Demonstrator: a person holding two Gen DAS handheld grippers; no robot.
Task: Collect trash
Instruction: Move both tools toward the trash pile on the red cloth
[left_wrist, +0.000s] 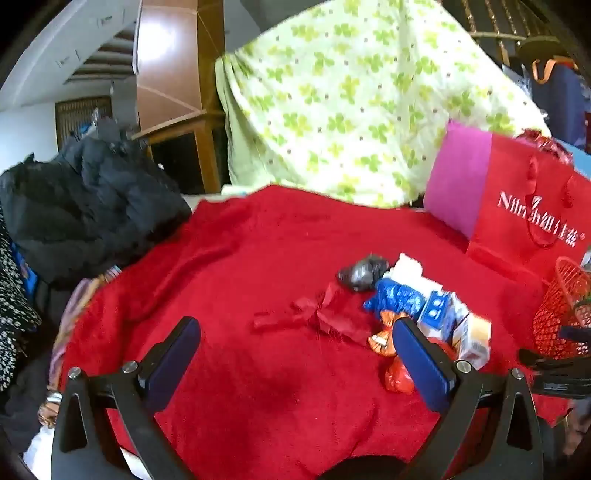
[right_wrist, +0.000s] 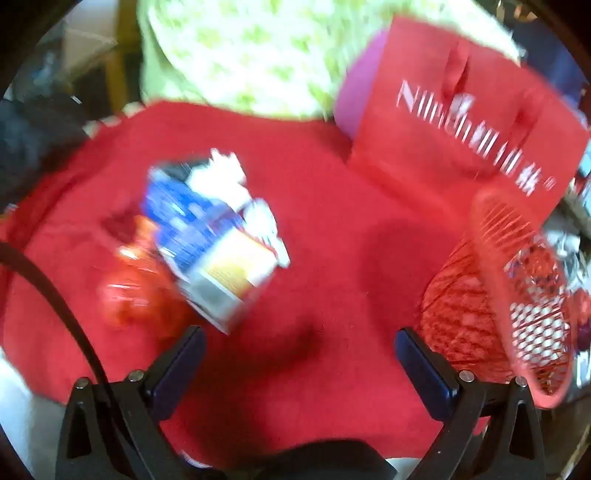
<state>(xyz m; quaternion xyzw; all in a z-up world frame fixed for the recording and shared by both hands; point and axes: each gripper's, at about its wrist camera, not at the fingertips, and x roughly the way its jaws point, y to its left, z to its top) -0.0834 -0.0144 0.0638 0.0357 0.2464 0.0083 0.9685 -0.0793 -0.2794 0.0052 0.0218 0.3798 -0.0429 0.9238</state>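
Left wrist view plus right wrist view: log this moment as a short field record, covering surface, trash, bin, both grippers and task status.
surface: red blanket
trash: pile of boxes and wrappers, crumpled red paper beside it
bin: red mesh basket, right of the pile, some items inside
backdrop: red paper bag
left gripper: jaws open, empty
right gripper: jaws open, empty, view blurred
status: pile not yet collected
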